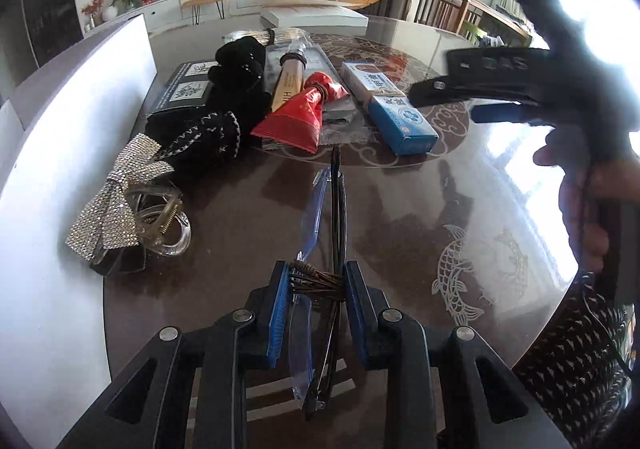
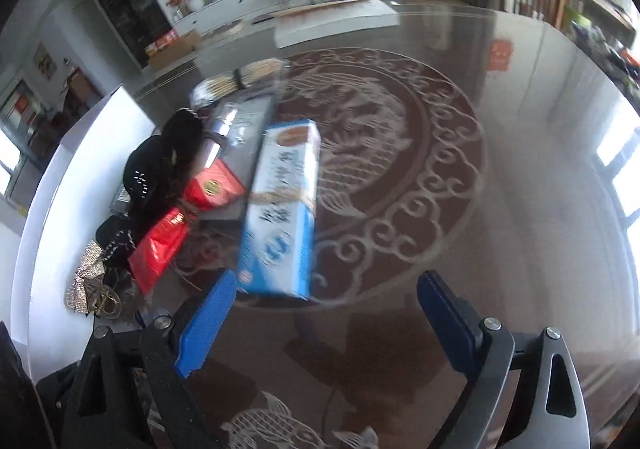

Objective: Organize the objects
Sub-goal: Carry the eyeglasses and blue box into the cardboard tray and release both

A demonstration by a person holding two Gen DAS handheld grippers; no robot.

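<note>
- The left gripper [image 1: 314,313] is clamped on a bundle [image 1: 324,249] of dark sticks and a clear blue-tinted sleeve, tied with brown cord; the pads squeeze right at the tie, probably so the loose pieces stay together
- The bundle points away over the glass table [image 1: 400,217], toward the row of sorted items
- The right gripper [image 2: 332,329] stands wide apart with nothing between its pads, hovering just short of the blue box [image 2: 280,209]; the view is blurred
- That row holds black gloves [image 1: 224,105], a red packet [image 1: 296,117] and the blue box, side by side; a rhinestone bow clip [image 1: 120,205] lies apart
- No tray or bin is visible; things are just lined up on the glass
</note>
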